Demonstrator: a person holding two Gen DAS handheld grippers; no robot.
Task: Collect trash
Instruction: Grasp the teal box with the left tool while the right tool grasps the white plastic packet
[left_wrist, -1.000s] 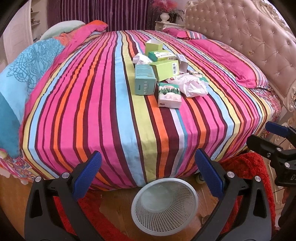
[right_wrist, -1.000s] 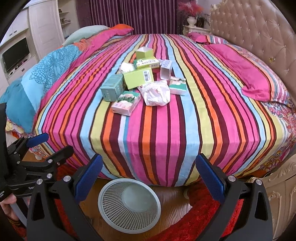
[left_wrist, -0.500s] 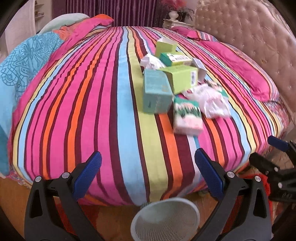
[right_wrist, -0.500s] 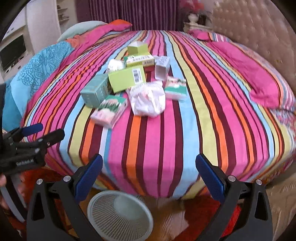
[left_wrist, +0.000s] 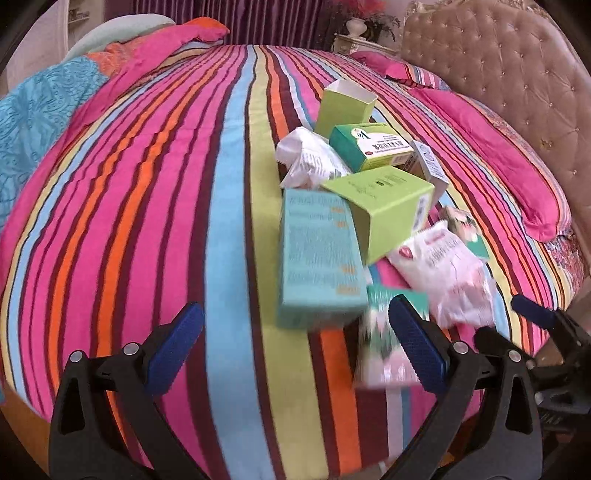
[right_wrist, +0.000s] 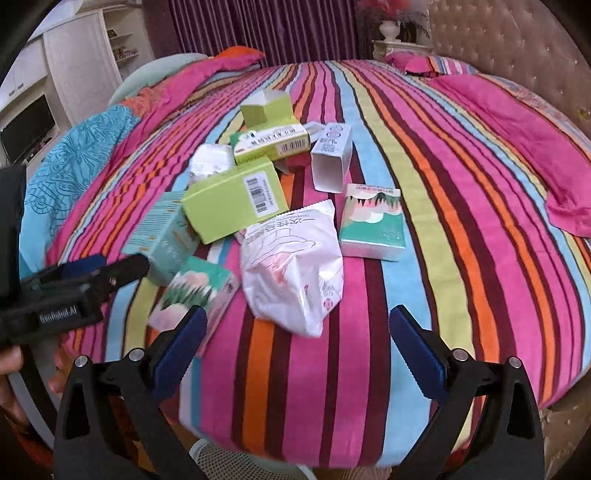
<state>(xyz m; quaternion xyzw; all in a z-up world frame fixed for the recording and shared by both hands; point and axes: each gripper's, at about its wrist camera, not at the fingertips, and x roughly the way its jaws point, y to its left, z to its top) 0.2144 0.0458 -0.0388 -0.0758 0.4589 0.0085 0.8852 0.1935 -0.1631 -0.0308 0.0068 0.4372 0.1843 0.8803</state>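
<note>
I see both jaws spread, empty: left gripper (left_wrist: 293, 347), right gripper (right_wrist: 297, 349). Teal box (left_wrist: 319, 254) nearest left; white bag (right_wrist: 293, 266) ahead of right. Striped bed (right_wrist: 424, 206), white basket (right_wrist: 236, 461) below.

Left gripper (right_wrist: 92, 280) body: white lettering, apparently "GenRobot.AI". Lime-green box (right_wrist: 236, 199): barcode label, digits unreadable. Print on the other cartons too blurred to read.

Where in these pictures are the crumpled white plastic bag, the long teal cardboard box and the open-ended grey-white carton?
Crumpled white plastic bag (right_wrist: 291, 266): right wrist view, middle of its printed face.
Long teal cardboard box (left_wrist: 317, 254): left wrist view, centre of its top panel.
Open-ended grey-white carton (right_wrist: 331, 157): right wrist view, on its top face.
</note>
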